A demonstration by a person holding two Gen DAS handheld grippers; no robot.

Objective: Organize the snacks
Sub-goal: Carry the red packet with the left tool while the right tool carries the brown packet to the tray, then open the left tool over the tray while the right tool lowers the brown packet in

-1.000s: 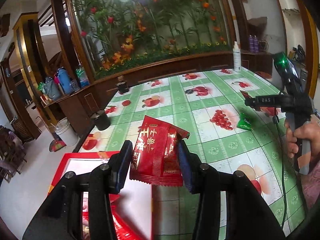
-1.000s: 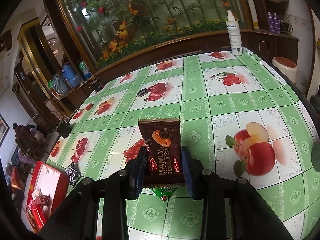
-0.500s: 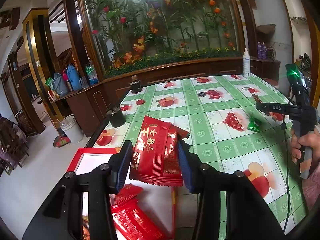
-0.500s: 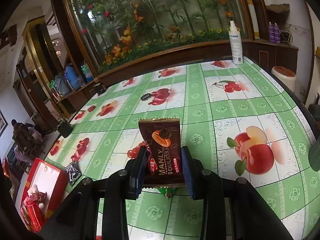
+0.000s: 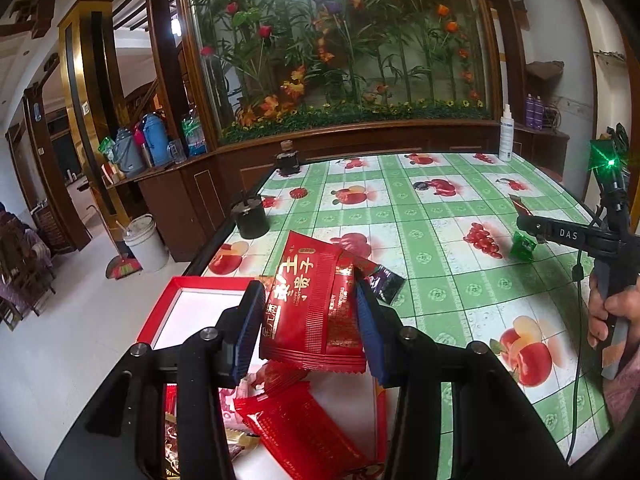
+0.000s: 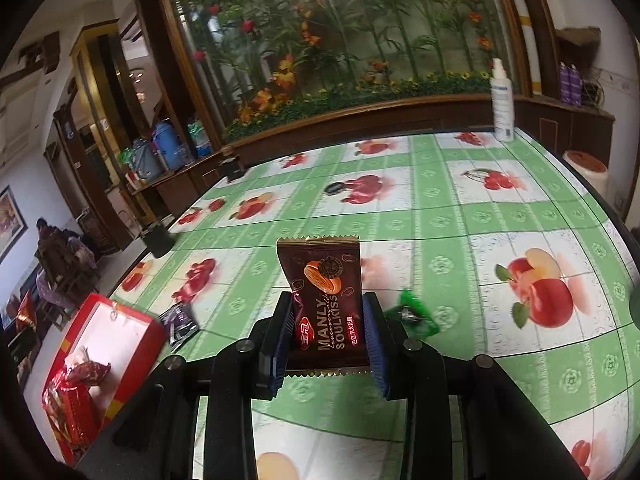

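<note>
The red packet (image 5: 310, 304) hides most of a second red wrapper pressed behind it, and part of the dark sachet (image 5: 384, 282) beyond; the red box (image 5: 168, 300) runs off the picture's lower edge, its contents partly behind the left gripper (image 5: 308, 316); in the right wrist view the green candy (image 6: 414, 314) is blurred, its print unreadable; the small dark object (image 6: 335, 188) far up the table is perhaps a wrapper.

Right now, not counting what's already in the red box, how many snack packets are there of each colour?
Red packet, held: 1
Brown packet, held: 1
Black packet, on the table: 1
Green packet, on the table: 1
Total: 4
</note>
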